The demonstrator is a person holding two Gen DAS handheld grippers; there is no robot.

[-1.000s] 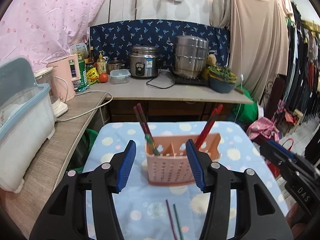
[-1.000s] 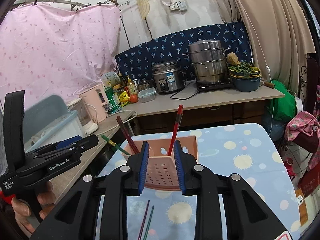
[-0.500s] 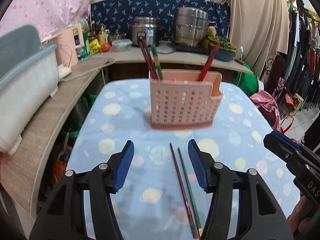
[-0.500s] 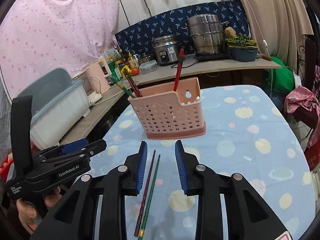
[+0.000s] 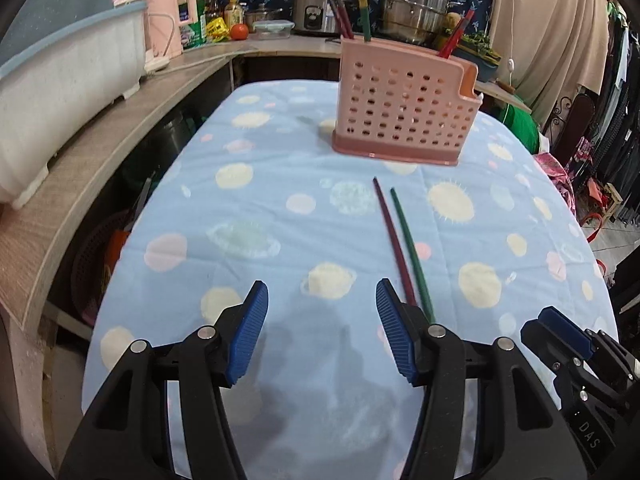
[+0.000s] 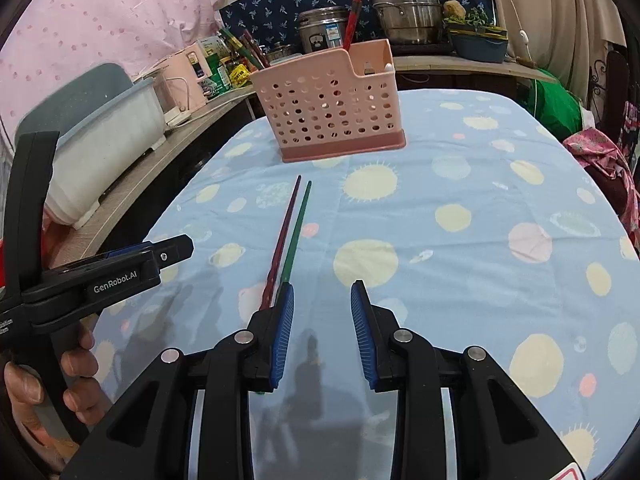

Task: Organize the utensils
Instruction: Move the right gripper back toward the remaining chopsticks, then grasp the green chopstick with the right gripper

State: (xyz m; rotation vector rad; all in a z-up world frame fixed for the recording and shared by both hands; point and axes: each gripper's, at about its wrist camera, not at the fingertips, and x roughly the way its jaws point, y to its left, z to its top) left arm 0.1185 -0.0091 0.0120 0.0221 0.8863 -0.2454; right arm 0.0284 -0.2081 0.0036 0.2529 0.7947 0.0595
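Pink perforated basket (image 5: 404, 108); maroon chopstick (image 5: 392, 240); green chopstick (image 5: 412, 252); light-blue tablecloth (image 5: 240, 208) with pastel planets.

- A utensil holder (image 5: 406, 108) stands on the bench (image 5: 256, 240), towards its far end.
- Chopsticks (image 5: 340, 8) stand in the holder's left compartment, another (image 5: 456, 38) in its right.
- Two loose chopsticks (image 5: 400, 240) lie side by side on the bench, before the holder.
- Left tongs (image 5: 322, 330) hang just left of the loose pair's near ends, right tongs (image 6: 322, 330) just right of them.
- A counter (image 5: 80, 152) runs along the bench's left and behind it, bearing a bin (image 5: 60, 76) and pots (image 5: 416, 8).
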